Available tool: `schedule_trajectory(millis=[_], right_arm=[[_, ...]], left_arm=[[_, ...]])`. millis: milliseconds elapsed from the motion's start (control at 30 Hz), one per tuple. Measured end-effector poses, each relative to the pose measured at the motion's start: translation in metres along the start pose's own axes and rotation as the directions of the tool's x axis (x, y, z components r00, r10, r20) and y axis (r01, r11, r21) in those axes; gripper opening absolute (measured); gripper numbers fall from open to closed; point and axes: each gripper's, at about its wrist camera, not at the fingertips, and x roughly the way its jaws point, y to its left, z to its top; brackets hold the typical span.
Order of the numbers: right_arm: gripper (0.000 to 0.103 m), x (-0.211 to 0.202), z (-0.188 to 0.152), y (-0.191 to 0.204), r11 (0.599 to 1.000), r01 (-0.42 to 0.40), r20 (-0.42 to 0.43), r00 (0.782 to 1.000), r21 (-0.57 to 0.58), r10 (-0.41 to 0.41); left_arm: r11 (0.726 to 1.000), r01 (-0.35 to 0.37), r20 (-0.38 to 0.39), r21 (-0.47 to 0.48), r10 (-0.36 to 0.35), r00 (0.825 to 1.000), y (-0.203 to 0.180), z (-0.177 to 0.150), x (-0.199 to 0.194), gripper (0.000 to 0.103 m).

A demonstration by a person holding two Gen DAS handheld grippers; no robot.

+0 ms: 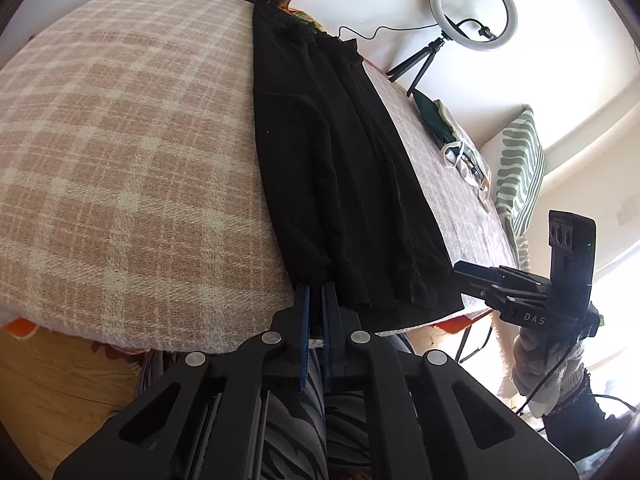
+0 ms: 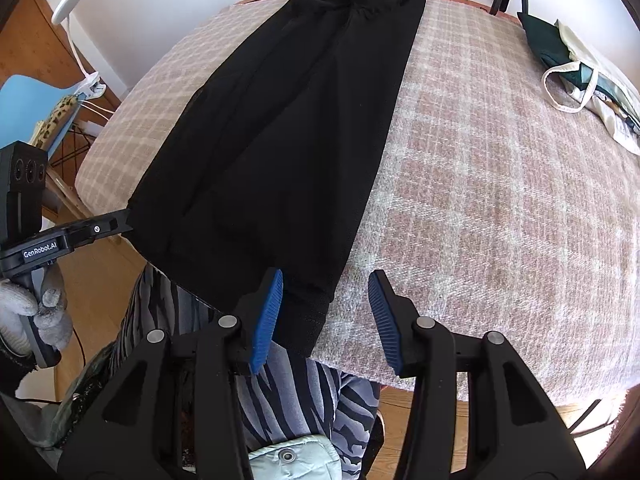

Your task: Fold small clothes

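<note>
Black trousers [image 1: 332, 152] lie lengthwise on the plaid-covered table [image 1: 120, 140], legs folded together, waist at the far edge. My left gripper [image 1: 316, 300] is shut on the near left cuff of the trousers at the table's front edge. In the right wrist view the trousers [image 2: 288, 128] run from the far edge to the front edge. My right gripper [image 2: 326, 312] is open, its blue pads either side of the near right cuff [image 2: 308, 316], which hangs over the edge. The left gripper [image 2: 116, 222] shows there gripping the left corner.
A pile of other clothes [image 2: 580, 76] lies at the table's far right. A ring light on a tripod [image 1: 472, 12] stands behind the table. A striped cushion [image 1: 520, 168] is to the right. A blue chair [image 2: 32, 104] stands left.
</note>
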Motion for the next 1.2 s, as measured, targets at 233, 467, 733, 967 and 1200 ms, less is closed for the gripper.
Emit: schedule_trajectory(millis=[233, 467, 733, 967, 1200], right_arm=[[0.016, 0.002, -0.005, 0.004, 0.997, 0.058, -0.023, 0.998, -0.042, -0.059], [0.018, -0.021, 0.015, 0.022, 0.998, -0.051, 0.054, 0.997, -0.021, 0.052], [0.037, 0.012, 0.047, 0.099, 0.946, -0.296, -0.009, 0.955, -0.129, 0.298], [0.037, 0.058, 0.056, 0.111, 0.939, -0.342, -0.087, 0.937, -0.033, 0.339], [0.006, 0.062, 0.058, 0.116, 0.958, -0.279, -0.074, 0.959, -0.062, 0.274]], left_arm=[[1.0, -0.009, 0.051, 0.013, 0.008, 0.999, 0.001, 0.003, -0.022, 0.003], [1.0, 0.002, 0.007, 0.003, -0.002, 1.0, 0.006, -0.003, -0.006, 0.003], [1.0, 0.011, 0.021, -0.004, -0.011, 1.0, 0.01, -0.006, -0.008, 0.003], [1.0, 0.017, 0.033, 0.002, -0.017, 0.999, 0.008, -0.011, -0.004, 0.003], [1.0, 0.011, 0.039, 0.011, -0.011, 0.999, 0.008, -0.014, -0.004, 0.003]])
